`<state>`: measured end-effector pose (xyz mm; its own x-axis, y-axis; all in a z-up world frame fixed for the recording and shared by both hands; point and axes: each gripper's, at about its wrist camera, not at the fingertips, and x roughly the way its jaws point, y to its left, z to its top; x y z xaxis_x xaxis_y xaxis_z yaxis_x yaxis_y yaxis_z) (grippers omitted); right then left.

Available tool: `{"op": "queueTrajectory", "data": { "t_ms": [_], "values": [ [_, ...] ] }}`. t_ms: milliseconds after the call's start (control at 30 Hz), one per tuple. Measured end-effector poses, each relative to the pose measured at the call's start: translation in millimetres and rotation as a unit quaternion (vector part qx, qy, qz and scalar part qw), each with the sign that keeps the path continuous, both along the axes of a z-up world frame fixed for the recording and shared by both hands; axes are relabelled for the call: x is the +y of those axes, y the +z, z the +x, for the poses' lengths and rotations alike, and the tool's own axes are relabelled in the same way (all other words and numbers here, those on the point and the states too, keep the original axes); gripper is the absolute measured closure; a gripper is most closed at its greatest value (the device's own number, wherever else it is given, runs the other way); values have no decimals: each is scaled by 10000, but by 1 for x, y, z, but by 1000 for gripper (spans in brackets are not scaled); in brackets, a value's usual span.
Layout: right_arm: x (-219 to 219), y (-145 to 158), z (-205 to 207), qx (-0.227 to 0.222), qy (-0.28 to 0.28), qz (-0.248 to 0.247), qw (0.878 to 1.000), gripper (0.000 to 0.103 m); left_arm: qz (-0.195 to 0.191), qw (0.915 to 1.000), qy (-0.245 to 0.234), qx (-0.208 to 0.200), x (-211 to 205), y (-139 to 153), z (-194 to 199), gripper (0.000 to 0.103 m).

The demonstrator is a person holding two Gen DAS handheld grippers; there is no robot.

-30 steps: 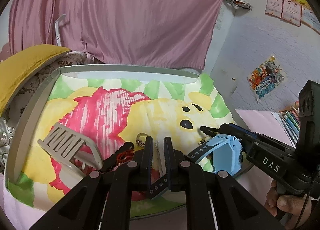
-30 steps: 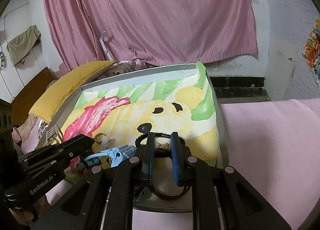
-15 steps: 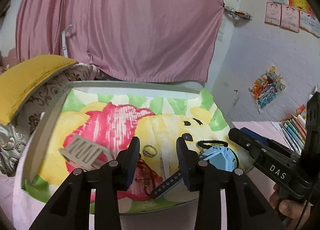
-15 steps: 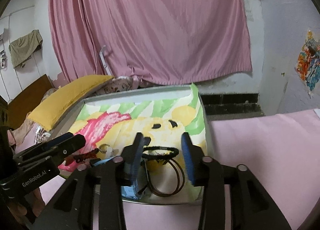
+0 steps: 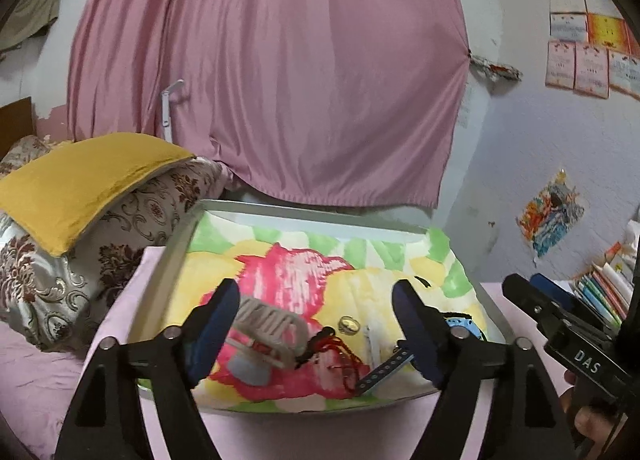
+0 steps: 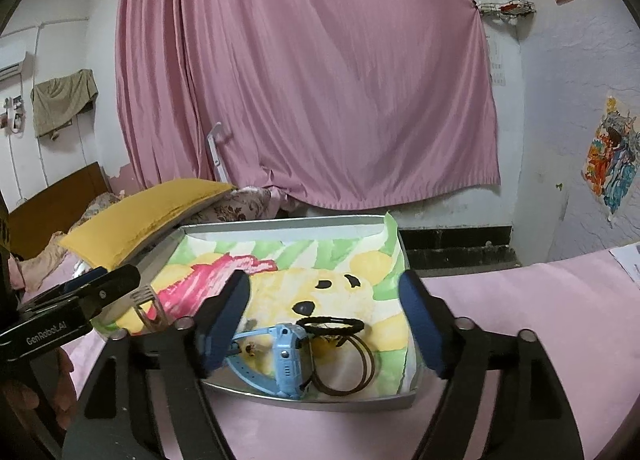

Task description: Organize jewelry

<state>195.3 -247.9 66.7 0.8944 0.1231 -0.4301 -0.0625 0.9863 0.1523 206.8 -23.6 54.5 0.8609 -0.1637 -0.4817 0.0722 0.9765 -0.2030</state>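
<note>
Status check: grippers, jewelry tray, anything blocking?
Left gripper open, empty. Right gripper open, empty. Blue watch, brown bangles, silver ring, red cord and hair claw lie in the tray. Nothing blocking.

Tray (image 6: 332,404) — grey metal, lined with a pink, yellow and green painted sheet (image 5: 320,272). Watch (image 6: 286,360) — light blue. Hair ties (image 6: 344,366): black, brown. Curtain (image 6: 304,80): pink.

Pink curtain (image 6: 304,92), white walls w/ posters (image 5: 588,52), yellow pillow (image 5: 80,176), pink bedsheet (image 6: 540,320)
</note>
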Motion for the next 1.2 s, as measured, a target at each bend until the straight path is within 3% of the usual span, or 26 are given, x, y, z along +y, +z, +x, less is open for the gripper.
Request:
{"op": "queueTrajectory", "data": {
  "t_ms": [100,167,467,1200],
  "values": [
    [2,2,-7,-91,38,4,10000,21,9,9999,122,-67,7,1,-7,5],
    [3,4,-12,-156,48,4,9999,15,-50,9998,151,-110,11,2,-13,1],
    [8,8,-30,-331,85,-1,9994,3,62,9995,195,-250,18,5,-36,1],
    [29,19,-112,-664,178,-227,9974,2,52,9991,219,-351,41,5,-107,1]
  ]
}}
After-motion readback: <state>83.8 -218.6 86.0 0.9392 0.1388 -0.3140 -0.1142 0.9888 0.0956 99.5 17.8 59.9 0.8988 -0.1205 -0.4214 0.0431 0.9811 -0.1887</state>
